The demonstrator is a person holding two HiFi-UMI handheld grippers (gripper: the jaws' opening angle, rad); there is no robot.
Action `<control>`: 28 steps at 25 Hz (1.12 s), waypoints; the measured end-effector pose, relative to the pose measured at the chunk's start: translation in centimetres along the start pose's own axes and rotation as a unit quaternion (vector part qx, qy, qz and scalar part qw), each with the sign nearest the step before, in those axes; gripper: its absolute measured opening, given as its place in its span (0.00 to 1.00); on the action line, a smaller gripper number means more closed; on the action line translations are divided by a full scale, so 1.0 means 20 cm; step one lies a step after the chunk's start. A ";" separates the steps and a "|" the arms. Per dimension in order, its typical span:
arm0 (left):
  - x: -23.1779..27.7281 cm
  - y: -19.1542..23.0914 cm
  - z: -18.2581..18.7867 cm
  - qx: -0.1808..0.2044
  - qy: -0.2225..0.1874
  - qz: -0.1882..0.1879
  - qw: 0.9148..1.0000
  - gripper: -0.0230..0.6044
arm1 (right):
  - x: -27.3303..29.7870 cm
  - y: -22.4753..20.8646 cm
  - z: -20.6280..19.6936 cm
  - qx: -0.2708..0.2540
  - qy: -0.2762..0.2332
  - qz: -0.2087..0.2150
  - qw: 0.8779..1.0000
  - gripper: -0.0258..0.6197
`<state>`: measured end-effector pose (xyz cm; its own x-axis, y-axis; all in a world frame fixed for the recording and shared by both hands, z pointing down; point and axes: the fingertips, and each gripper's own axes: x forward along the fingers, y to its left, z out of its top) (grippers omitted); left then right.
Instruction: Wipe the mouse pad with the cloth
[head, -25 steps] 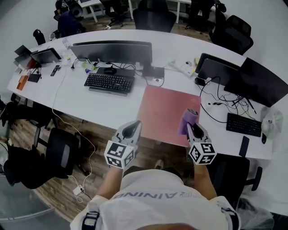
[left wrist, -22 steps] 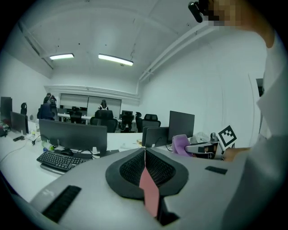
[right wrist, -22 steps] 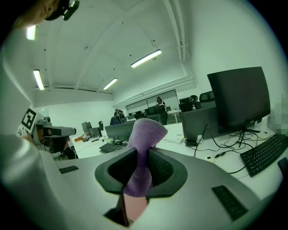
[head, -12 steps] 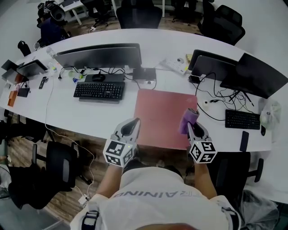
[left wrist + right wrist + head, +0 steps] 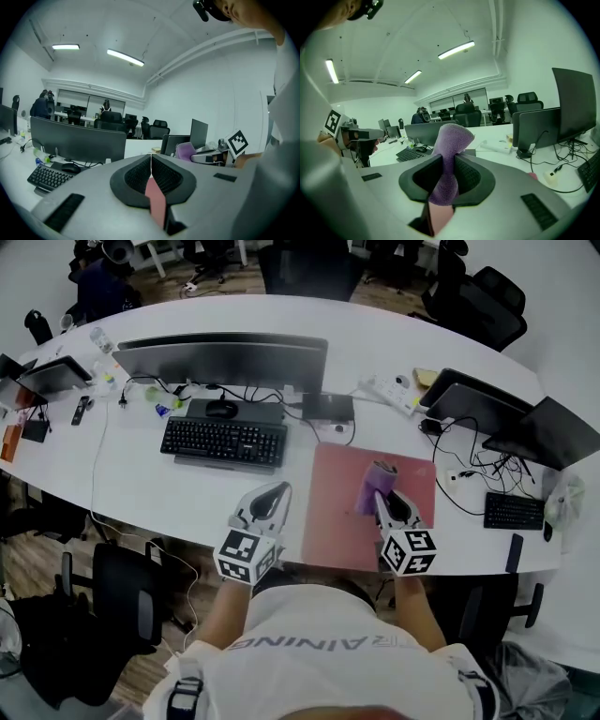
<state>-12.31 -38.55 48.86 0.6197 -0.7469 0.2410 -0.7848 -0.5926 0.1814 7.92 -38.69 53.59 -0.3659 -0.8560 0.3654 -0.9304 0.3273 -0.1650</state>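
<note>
Right gripper (image 5: 382, 501): pinching purple cloth (image 5: 376, 480) upright over red mouse pad (image 5: 328, 512) on white desk (image 5: 187, 493). Left gripper (image 5: 275, 495): pressed together, empty, just left of pad, near keyboard (image 5: 223, 441).

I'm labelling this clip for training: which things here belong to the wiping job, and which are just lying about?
Job in hand:
purple cloth, clamped in the right gripper
pink mouse pad

Lying about:
black keyboard
mouse
wide monitor
power strip
</note>
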 end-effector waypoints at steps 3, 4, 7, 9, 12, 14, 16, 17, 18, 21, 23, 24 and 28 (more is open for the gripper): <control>-0.02 0.19 -0.01 -0.011 0.004 0.006 1.000 0.09 | 0.18 0.14 -0.01 -0.008 0.018 0.013 1.000 0.18; -0.03 0.25 -0.02 -0.013 0.005 0.008 1.000 0.09 | 0.24 0.18 -0.02 -0.009 0.026 0.019 0.999 0.18; -0.06 0.40 -0.05 -0.022 0.011 0.016 1.000 0.09 | 0.42 0.32 -0.08 -0.015 0.054 0.041 0.998 0.18; -0.08 0.49 -0.09 -0.030 0.016 0.023 0.999 0.09 | 0.54 0.41 -0.14 -0.019 0.073 0.058 0.995 0.18; -0.11 0.58 -0.15 -0.042 0.025 0.032 0.998 0.09 | 0.73 0.49 -0.25 -0.024 0.106 0.074 0.991 0.18; -0.12 0.62 -0.19 -0.049 0.033 0.035 0.998 0.09 | 0.86 0.49 -0.34 -0.020 0.132 0.073 0.988 0.18; -0.13 0.65 -0.23 -0.056 0.040 0.038 0.997 0.09 | 0.98 0.48 -0.43 -0.017 0.158 0.067 0.985 0.18; -0.13 0.67 -0.24 -0.061 0.043 0.039 0.996 0.09 | 1.03 0.47 -0.48 -0.017 0.169 0.063 0.983 0.18; -0.14 0.69 -0.26 -0.068 0.045 0.041 0.996 0.09 | 1.08 0.46 -0.52 -0.017 0.179 0.059 0.982 0.18; -0.14 0.72 -0.30 -0.085 0.050 0.045 0.994 0.09 | 1.21 0.42 -0.64 -0.009 0.208 0.042 0.977 0.18; -0.12 0.73 -0.31 -0.088 0.054 0.044 0.994 0.09 | 1.27 0.38 -0.70 -0.004 0.224 0.033 0.974 0.18; -0.11 0.73 -0.32 -0.088 0.056 0.042 0.994 0.09 | 1.29 0.37 -0.72 -0.003 0.231 0.031 0.972 0.18; -0.06 0.73 -0.32 -0.084 0.064 0.034 0.994 0.09 | 1.34 0.31 -0.81 -0.006 0.257 0.019 0.966 0.18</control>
<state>-24.54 -44.28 57.25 0.5674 -0.7330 0.3752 -0.8218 -0.4751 0.3146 -7.98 -53.07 77.11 -0.3600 -0.5322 0.7662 -0.9147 0.3630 -0.1776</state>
